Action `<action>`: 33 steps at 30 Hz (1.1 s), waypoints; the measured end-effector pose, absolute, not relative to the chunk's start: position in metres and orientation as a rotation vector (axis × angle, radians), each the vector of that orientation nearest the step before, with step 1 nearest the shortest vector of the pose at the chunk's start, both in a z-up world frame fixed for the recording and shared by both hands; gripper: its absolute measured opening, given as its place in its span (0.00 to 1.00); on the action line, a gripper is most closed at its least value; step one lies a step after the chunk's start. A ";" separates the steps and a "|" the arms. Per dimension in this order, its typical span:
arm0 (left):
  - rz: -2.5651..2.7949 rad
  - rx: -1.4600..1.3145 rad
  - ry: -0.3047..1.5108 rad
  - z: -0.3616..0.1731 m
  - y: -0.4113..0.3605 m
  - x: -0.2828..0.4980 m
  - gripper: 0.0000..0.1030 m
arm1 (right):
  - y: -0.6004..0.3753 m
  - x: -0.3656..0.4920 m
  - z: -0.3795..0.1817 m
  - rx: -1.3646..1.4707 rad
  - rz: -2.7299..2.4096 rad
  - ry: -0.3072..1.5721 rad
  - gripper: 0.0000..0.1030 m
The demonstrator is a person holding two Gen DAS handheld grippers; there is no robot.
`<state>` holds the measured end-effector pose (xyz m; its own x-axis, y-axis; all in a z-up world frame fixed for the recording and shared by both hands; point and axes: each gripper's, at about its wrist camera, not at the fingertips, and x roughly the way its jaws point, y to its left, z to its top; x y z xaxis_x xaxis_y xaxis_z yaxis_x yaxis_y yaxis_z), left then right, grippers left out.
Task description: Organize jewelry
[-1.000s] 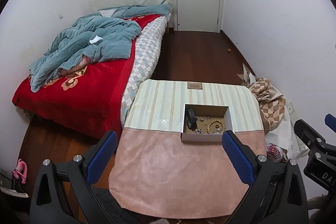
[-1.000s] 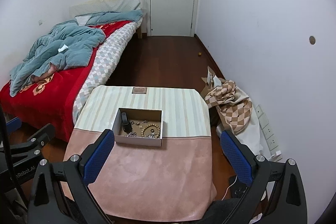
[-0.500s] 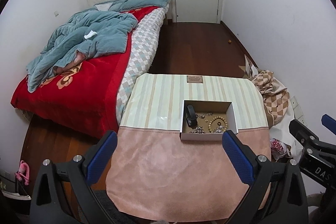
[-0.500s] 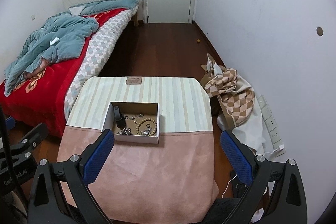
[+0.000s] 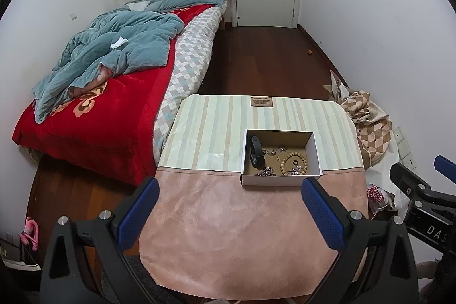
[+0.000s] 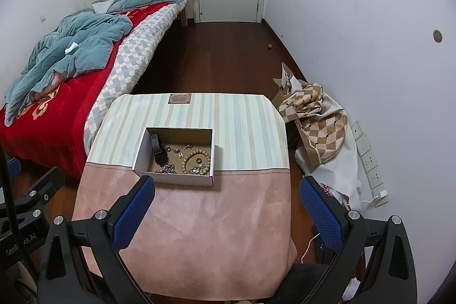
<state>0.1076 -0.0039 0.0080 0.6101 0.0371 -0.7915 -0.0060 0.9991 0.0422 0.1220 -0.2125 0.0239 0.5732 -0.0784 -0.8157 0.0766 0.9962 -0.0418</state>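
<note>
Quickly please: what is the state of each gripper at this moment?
Left gripper: open, holding nothing.
Right gripper: open, holding nothing.

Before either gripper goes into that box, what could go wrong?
1. The silver chains lie tangled against the wooden bead bracelet, so a pinch may drag several pieces out together.
2. The cardboard box looks light and sits unsecured on the tablecloth; a bump could slide it.
3. The box walls crowd the black watch.
</note>
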 end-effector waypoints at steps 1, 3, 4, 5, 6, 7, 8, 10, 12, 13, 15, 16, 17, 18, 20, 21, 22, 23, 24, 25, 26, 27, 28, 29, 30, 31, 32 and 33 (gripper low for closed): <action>0.026 0.036 0.915 0.008 -0.003 0.108 0.99 | -0.213 0.122 0.024 -0.002 -0.091 0.957 0.99; 0.028 0.035 0.915 0.007 -0.003 0.108 0.99 | -0.213 0.123 0.024 -0.002 -0.088 0.957 0.99; 0.027 0.035 0.916 0.006 -0.003 0.108 0.99 | -0.213 0.123 0.024 -0.004 -0.088 0.957 0.99; 0.028 0.036 0.916 0.006 -0.002 0.108 0.99 | -0.213 0.122 0.024 -0.005 -0.089 0.957 0.99; 0.029 0.036 0.917 0.005 -0.002 0.108 0.99 | -0.213 0.122 0.024 -0.007 -0.087 0.957 0.99; 0.029 0.036 0.918 0.005 -0.002 0.108 0.99 | -0.212 0.122 0.023 -0.008 -0.086 0.957 0.99; 0.029 0.037 0.917 0.005 -0.002 0.108 0.99 | -0.212 0.122 0.023 -0.009 -0.085 0.957 0.99; 0.032 0.037 0.918 0.004 -0.001 0.109 0.99 | -0.212 0.122 0.023 -0.008 -0.084 0.958 0.99; 0.031 0.037 0.920 0.004 0.000 0.109 0.99 | -0.211 0.121 0.022 -0.009 -0.082 0.959 0.99; 0.031 0.037 0.918 0.003 0.000 0.109 0.99 | -0.211 0.121 0.022 -0.008 -0.081 0.959 0.99; 0.031 0.036 0.917 0.003 0.001 0.109 0.99 | -0.210 0.121 0.022 -0.007 -0.080 0.960 0.99; 0.030 0.035 0.917 0.003 0.001 0.109 0.99 | -0.210 0.121 0.022 -0.008 -0.080 0.959 0.99; 0.030 0.036 0.916 0.003 0.001 0.109 0.99 | -0.210 0.121 0.022 -0.008 -0.080 0.960 0.99; 0.031 0.038 0.915 0.003 0.001 0.109 0.99 | -0.210 0.121 0.021 -0.007 -0.079 0.960 0.99; 0.030 0.035 0.916 0.004 0.001 0.110 0.99 | -0.211 0.121 0.022 -0.009 -0.080 0.959 0.99; 0.031 0.037 0.914 0.004 0.001 0.110 0.99 | -0.210 0.121 0.021 -0.008 -0.079 0.960 0.99; 0.033 0.038 0.914 0.004 0.001 0.110 0.99 | -0.210 0.120 0.021 -0.006 -0.079 0.959 0.99; 0.033 0.041 0.915 0.004 0.000 0.111 0.99 | -0.210 0.121 0.022 -0.007 -0.079 0.958 0.99; 0.031 0.040 0.915 0.005 0.000 0.111 0.99 | -0.210 0.120 0.022 -0.005 -0.080 0.956 0.99; 0.031 0.040 0.912 0.005 0.000 0.110 0.99 | -0.209 0.119 0.022 -0.004 -0.079 0.955 0.99; 0.032 0.043 0.907 0.006 0.000 0.110 0.99 | -0.210 0.119 0.022 -0.003 -0.078 0.954 0.99; 0.034 0.044 0.903 0.007 0.000 0.110 0.99 | -0.209 0.118 0.022 -0.002 -0.078 0.953 0.99; 0.033 0.044 0.900 0.009 0.000 0.109 0.99 | -0.209 0.117 0.022 -0.001 -0.077 0.951 0.99; 0.032 0.043 0.897 0.010 0.000 0.109 0.99 | -0.210 0.118 0.022 -0.001 -0.076 0.952 0.99; 0.033 0.043 0.895 0.011 0.000 0.109 0.99 | -0.210 0.118 0.022 0.000 -0.076 0.952 0.99; 0.034 0.041 0.892 0.011 0.000 0.109 0.99 | -0.211 0.118 0.023 0.001 -0.074 0.952 0.99; 0.034 0.039 0.892 0.011 0.001 0.109 0.99 | -0.211 0.117 0.023 0.001 -0.073 0.951 0.99; 0.033 0.038 0.892 0.011 0.001 0.108 0.99 | -0.210 0.117 0.024 0.000 -0.073 0.950 0.99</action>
